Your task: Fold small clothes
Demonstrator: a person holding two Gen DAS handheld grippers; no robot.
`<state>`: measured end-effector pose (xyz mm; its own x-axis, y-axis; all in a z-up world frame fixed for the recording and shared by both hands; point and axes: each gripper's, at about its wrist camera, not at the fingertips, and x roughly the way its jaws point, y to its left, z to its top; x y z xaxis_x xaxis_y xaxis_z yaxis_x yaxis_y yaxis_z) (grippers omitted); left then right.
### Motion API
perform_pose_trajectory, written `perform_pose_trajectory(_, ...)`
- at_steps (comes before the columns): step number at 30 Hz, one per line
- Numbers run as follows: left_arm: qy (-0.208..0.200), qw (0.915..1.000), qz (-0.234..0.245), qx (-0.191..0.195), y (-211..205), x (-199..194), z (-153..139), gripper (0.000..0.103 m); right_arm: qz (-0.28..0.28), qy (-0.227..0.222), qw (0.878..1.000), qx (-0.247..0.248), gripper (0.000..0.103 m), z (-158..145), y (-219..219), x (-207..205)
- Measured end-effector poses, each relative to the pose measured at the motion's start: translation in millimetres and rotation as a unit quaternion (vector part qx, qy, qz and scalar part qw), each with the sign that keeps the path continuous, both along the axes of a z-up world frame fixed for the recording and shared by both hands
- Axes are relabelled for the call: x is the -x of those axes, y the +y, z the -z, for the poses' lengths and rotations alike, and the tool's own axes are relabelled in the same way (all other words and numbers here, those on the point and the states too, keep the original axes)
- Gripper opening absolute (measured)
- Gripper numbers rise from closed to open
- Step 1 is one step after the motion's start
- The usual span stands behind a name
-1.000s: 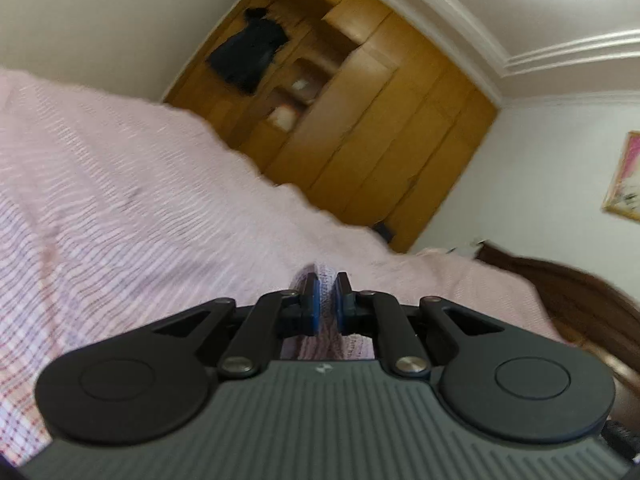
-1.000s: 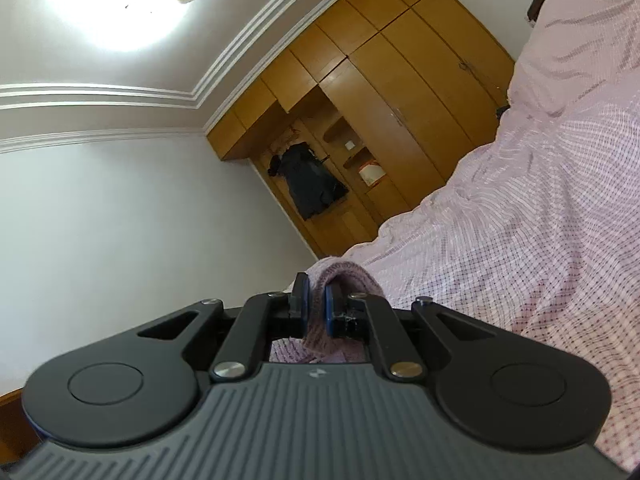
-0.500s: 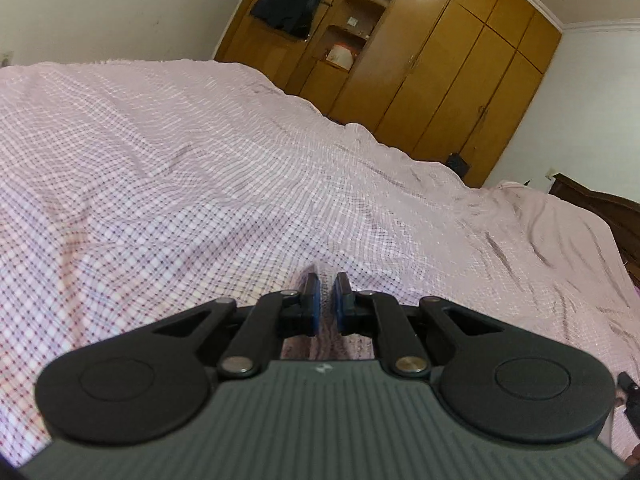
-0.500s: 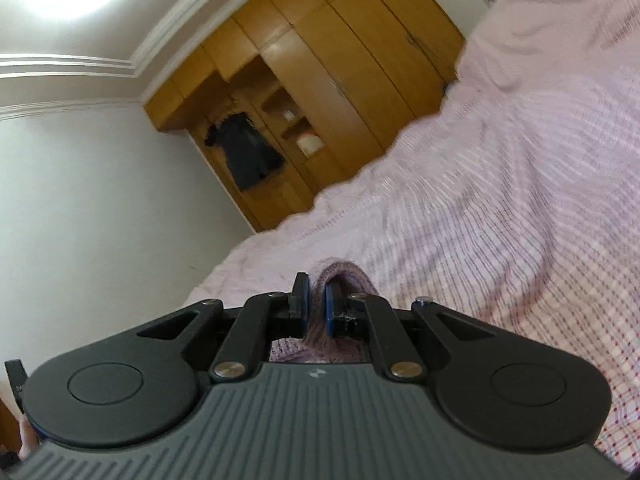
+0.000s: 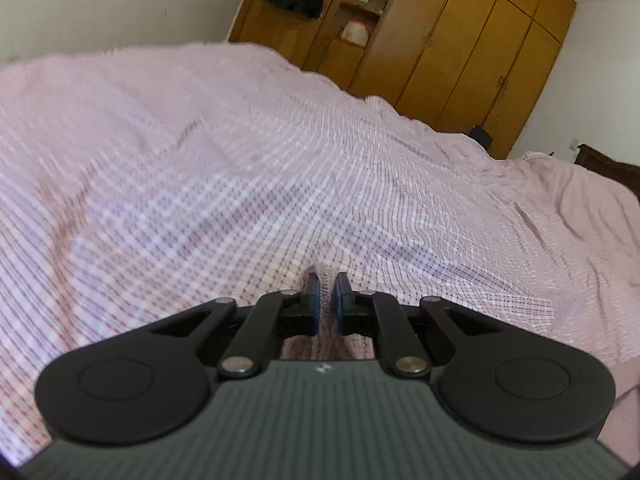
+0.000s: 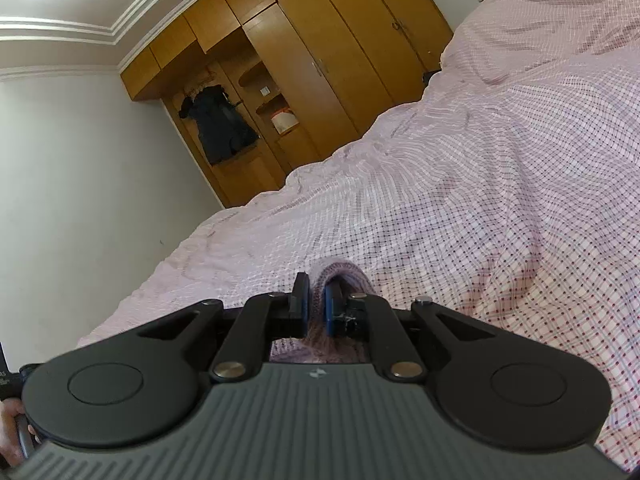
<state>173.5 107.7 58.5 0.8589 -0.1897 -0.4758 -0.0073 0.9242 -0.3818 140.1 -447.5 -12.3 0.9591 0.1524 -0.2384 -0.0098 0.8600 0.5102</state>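
Note:
A pale pink knitted garment [image 5: 326,280] is pinched between the blue pads of my left gripper [image 5: 327,294], which is shut on it above the bed. The same knit garment [image 6: 340,274] bulges in a loop over the pads of my right gripper [image 6: 316,300], also shut on it. More of the knit hangs below both grippers, mostly hidden behind their black bodies. Both grippers point slightly downward over the pink checked bedspread [image 5: 200,184].
The bedspread [image 6: 500,168] covers a wide bed that fills both views. A wooden wardrobe [image 5: 460,40] stands beyond it, with a dark jacket [image 6: 218,124] hanging in its open bay. A dark headboard [image 5: 608,168] shows at the right. A hand [image 6: 12,428] shows at the lower left edge.
Both grippers have tipped downward and swung across the room, so the bed fills more of each view and the ceiling has dropped out. Both stay shut on the knit garment.

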Motion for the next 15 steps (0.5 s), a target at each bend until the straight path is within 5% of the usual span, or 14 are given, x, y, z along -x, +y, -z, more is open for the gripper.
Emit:
perform_pose_trajectory(9,0.014,0.998,0.009,0.062,8,-7,11,0.021,0.011,0.031,0.999,-0.005,0.008,16,-3,-10)
perform_pose_trajectory(11,-0.001,0.9973,0.013,0.072,10,-4,10,0.056,0.027,0.037,0.999,-0.009,0.009,19,-3,-11)
perform_pose_trajectory(12,-0.017,0.9958,0.016,0.089,14,-1,10,0.064,0.039,0.038,0.998,-0.01,0.011,19,-3,-9)
perform_pose_trajectory(13,-0.035,0.9931,0.019,0.11,19,3,9,0.07,0.058,0.036,0.998,-0.01,0.032,20,-2,-7)
perform_pose_trajectory(14,-0.045,0.991,0.019,0.125,23,5,8,0.07,0.082,0.032,0.996,-0.007,0.067,20,-2,-4)
perform_pose_trajectory(15,-0.051,0.9892,0.017,0.136,26,7,7,0.07,0.091,0.021,0.996,-0.009,0.08,20,-2,0)
